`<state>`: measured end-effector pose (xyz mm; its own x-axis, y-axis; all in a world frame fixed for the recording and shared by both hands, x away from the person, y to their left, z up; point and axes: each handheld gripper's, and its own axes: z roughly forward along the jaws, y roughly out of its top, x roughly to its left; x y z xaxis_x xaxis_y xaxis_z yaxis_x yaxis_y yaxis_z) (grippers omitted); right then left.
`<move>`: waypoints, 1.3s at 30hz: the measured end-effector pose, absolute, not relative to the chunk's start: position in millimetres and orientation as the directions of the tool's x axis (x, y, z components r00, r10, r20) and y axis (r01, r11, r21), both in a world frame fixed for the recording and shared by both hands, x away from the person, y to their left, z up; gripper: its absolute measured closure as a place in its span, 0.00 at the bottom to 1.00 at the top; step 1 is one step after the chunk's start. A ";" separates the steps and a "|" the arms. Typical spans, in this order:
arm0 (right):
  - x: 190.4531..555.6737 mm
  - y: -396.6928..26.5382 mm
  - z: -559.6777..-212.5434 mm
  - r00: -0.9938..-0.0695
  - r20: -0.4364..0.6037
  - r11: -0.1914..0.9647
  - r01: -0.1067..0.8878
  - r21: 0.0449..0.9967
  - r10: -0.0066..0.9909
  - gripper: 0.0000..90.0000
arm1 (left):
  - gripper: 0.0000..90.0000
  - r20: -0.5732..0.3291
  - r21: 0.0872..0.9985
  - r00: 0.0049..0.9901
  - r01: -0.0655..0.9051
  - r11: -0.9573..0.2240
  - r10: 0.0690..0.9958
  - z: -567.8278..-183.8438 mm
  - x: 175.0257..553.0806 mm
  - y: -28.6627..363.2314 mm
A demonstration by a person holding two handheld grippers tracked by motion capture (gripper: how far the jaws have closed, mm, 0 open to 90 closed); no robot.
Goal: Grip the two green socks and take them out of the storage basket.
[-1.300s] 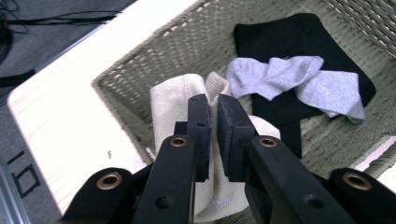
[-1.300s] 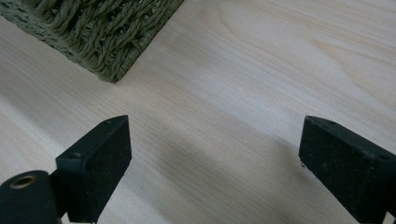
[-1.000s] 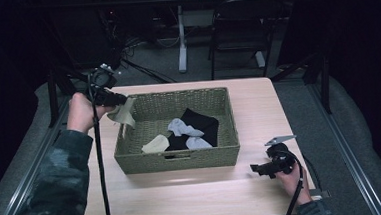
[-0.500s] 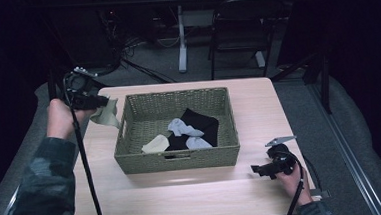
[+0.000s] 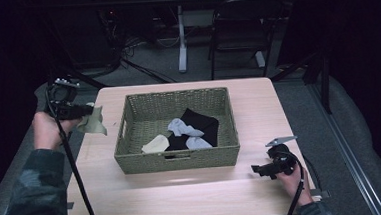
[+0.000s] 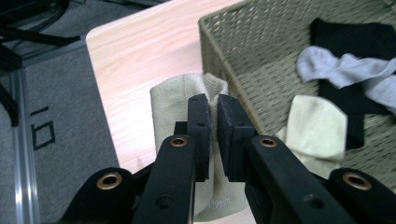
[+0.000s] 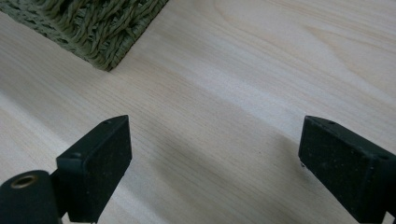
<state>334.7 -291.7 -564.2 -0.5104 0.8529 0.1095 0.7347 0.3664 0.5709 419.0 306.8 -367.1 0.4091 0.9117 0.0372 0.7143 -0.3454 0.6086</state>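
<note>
1. Left hand-held gripper [image 5: 89, 110], at the left edge of the high view, has its jaws pinched tight on a beige sock [image 5: 93, 122], which hangs over the counter [image 5: 183, 193] just left of the wicker basket [image 5: 177, 159].
2. Seen from the left gripper view, the beige sock [image 6: 175, 105] drapes between the near-closed jaws of the left hand-held gripper [image 6: 212, 135], with the wicker basket [image 6: 243, 51] wall directly to the right.
3. Inside the basket lie a second beige sock [image 5: 155, 144], two grey socks [image 5: 181, 127] and a black cloth [image 5: 202, 123], all in the lower right part of it.
4. Right hand-held gripper [image 5: 256, 169], lower right of the high view, rests on the counter with jaws wide apart and nothing between them; the basket's corner [image 7: 107, 28] sits at the upper left of its own view.
5. Behind the counter, at the top of the frame, stand a dark chair [image 5: 236, 29] and a white desk leg [image 5: 182, 43].
</note>
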 end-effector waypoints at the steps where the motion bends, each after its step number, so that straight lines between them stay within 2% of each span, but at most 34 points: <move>1: 334.7 -291.7 -564.2 -0.510 0.109 0.366 0.735 0.571 0.853 0.10 | 0.93 0.037 0.609 0.409 0.714 -0.345 0.912 -367.1 419.0 306.8; 16: 332.0 -291.2 -564.2 -0.513 0.111 0.368 0.733 0.572 0.851 0.10 | 0.93 -0.002 0.587 0.347 0.760 -0.279 0.938 -408.4 413.4 326.5; 39: 334.3 -288.3 -565.1 -0.523 0.115 0.376 0.731 0.569 0.844 0.10 | 0.93 -0.047 0.522 0.314 0.817 -0.245 0.948 -471.1 411.5 327.8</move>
<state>334.3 -288.3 -565.1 -0.5234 0.8443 0.1150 0.7312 0.3757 0.5693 411.5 327.8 -471.1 0.3138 0.9483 -0.0466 0.8171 -0.2447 0.5219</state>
